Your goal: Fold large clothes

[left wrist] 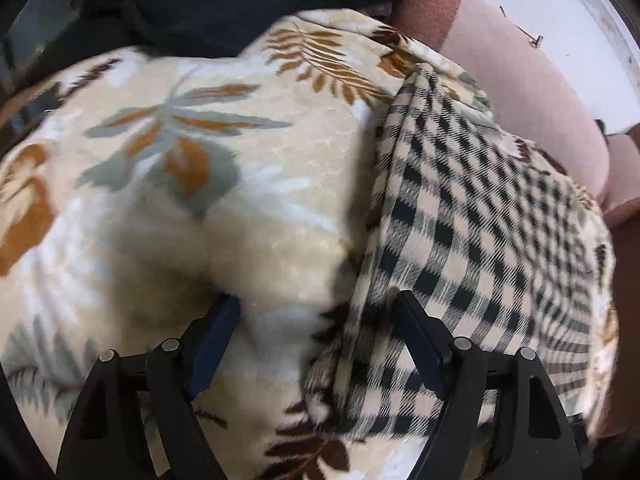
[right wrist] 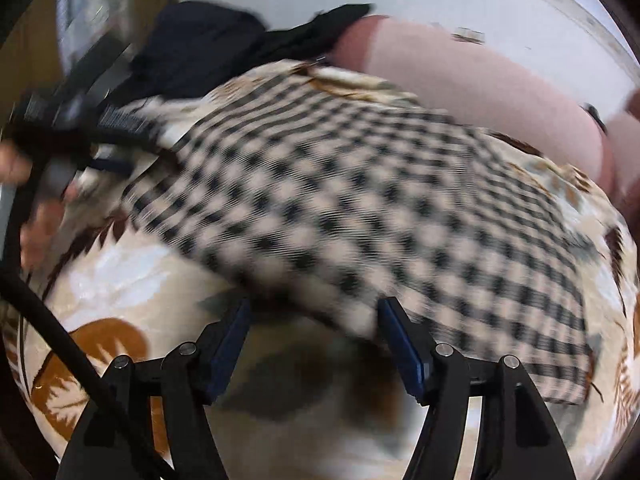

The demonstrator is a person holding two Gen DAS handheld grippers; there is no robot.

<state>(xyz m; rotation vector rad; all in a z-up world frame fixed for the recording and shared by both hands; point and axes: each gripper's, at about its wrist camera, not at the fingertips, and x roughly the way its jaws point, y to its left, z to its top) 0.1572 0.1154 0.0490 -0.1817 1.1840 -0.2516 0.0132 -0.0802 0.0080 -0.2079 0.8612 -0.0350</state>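
No text, label, brand or number can be read anywhere; both views are blurred.

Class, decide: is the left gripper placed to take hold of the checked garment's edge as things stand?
Probably yes: the left gripper stands open right at the checked garment, its folded edge between the fingers with nothing covering it.

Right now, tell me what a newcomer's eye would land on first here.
The black-and-cream checked garment stands out, spread flat across the middle of a cream leaf-print blanket. Behind them, dark clothes are heaped against a pink cushion. Both tongs, left and right, hang open above the checked cloth's near edge.
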